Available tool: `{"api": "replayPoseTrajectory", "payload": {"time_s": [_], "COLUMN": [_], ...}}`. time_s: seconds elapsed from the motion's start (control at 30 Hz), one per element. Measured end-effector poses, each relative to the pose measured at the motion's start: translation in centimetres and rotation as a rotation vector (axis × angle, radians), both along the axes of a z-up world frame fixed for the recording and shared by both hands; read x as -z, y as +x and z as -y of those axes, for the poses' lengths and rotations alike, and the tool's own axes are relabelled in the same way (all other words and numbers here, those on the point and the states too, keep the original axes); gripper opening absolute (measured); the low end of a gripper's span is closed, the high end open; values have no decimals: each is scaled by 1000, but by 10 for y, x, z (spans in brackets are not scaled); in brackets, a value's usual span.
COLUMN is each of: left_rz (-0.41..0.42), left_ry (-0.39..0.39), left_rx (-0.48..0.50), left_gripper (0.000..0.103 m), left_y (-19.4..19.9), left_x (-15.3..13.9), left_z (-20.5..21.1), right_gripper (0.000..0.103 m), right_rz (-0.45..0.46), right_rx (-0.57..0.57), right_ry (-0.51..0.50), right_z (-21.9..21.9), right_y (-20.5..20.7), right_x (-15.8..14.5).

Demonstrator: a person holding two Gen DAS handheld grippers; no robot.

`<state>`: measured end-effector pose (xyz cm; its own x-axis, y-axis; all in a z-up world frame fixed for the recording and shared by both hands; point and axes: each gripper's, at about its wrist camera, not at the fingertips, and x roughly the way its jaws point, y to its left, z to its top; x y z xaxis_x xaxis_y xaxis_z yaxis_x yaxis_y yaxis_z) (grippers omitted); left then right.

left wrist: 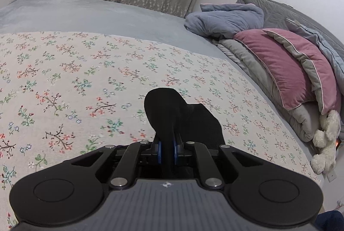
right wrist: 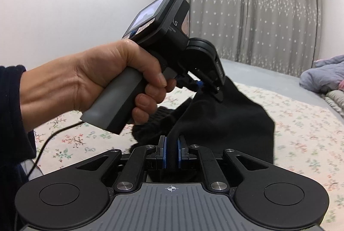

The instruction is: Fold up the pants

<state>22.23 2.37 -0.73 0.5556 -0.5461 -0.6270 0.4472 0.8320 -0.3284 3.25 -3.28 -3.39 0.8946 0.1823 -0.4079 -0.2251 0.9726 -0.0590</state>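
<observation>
Hanging between both clenched tongs, the black pants (right wrist: pixel 225 114) are pinched by left tongs (left wrist: pixel 167 145) and right tongs (right wrist: pixel 171 151).

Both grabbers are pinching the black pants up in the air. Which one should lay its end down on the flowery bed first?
Probably left: the left gripper holds its bit of the black pants over bare flowery sheet.

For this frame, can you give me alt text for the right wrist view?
The right gripper is shut on black pants lifted above a floral bedspread. A hand holds the left gripper, clamped on the same fabric. Starred grey curtains hang behind.
</observation>
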Motion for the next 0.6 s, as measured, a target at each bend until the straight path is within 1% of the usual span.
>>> {"api": "replayPoseTrajectory", "payload": {"time_s": [0.1,0.17,0.27,0.43,0.6], "left_rz": [3,21,28,39,37], "left_ry": [-18,-8,-6,-7,-43], "left_rx": [4,8,8,1,-22], "left_gripper": [29,29,29,29,29], "left_y": [3,-1,-1,-4,-2], "left_x": [-5,-9,-10,-11,-17], "left_z": [-1,-3,-3,-18,-33], "right_gripper": [10,9,10,10,9], "right_rz": [2,3,1,-2,16], "right_rx": [7,11,15,13,1], "right_ry": [23,39,47,73,67], "right_z": [-8,-8,-10,-14,-21], "right_y": [0,1,2,2,2], "right_x": [2,0,-1,-2,-4]}}
